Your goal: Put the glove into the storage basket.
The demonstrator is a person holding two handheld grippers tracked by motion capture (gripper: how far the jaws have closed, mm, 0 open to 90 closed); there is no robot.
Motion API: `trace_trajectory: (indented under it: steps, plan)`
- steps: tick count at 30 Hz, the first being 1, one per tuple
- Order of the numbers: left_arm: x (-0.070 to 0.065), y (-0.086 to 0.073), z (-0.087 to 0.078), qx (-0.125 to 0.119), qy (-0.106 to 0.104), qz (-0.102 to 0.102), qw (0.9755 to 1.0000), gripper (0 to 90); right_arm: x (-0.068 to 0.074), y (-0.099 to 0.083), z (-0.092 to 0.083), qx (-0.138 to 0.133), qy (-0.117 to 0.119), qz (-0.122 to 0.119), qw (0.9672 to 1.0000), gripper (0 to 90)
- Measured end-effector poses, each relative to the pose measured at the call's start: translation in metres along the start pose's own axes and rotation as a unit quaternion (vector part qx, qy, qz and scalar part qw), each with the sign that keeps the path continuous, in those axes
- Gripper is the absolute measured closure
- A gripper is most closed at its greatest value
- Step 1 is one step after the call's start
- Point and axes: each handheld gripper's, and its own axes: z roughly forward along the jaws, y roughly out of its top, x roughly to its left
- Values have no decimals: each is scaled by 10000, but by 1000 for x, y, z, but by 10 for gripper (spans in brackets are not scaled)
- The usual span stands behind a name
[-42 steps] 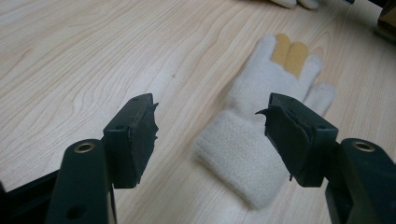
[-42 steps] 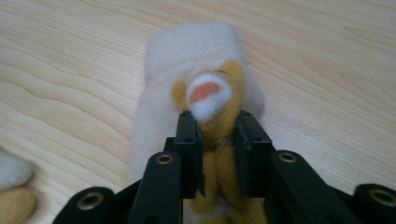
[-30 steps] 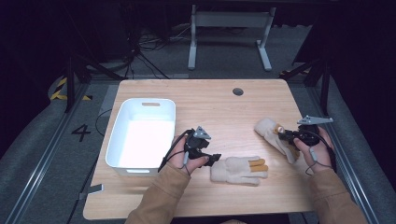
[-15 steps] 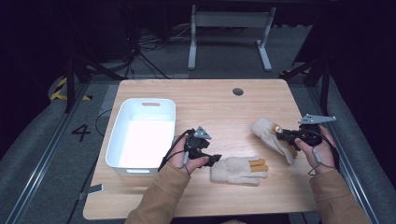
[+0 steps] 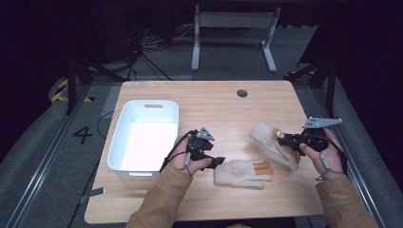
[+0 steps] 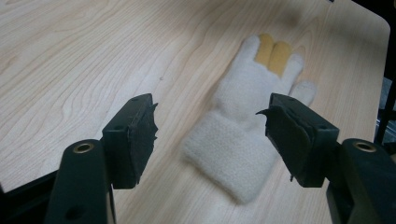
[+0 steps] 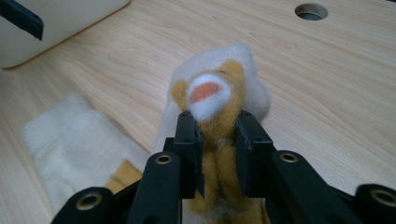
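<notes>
At the left of the table point(image 5: 223, 102) a white bin point(image 5: 124, 159) stands empty, its handle slot toward the far edge. Just right of it, near the front edge, the left gripper point(image 5: 215, 160) is held low over the wood, and its jaws are spread wide apart with nothing between them. In the left gripper view the near glove point(image 6: 245, 119) is framed between those jaws, lying flat, cuff toward the gripper and yellow-tipped fingers pointing away. In the high view this near glove point(image 5: 241, 173) lies just right of the left gripper, not yet touched.

Further right, the second glove point(image 5: 271, 142) is seen lifted at one end, and the right gripper point(image 5: 281, 139) is clamped on it. In the right gripper view the jaws are pressed together on the tan part of the second glove point(image 7: 217, 116), with its white and orange patch standing above them.

Against the pictures from a second and half a second ago, the right gripper has been drawn slightly farther and leftward, and the second glove has been raised with it, while the left gripper and the near glove have stayed where they were. From this it is judged that the second glove has been secured and is being carried toward the bin, while the near glove remains to be picked up by the open left gripper.
</notes>
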Motion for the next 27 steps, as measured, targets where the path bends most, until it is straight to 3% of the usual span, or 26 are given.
trace_trajectory:
  steps: [14, 27]
  plan:
    - [-3, 1, 2, 53, -27, 61, 10000, 343, 17, 7, 1, 22, 572, -355, 9977, 733]
    - [-4, 3, 2, -3, 0, 46, 10000, 352, 36, 9, 7, 109, 1010, -715, 9923, 731]
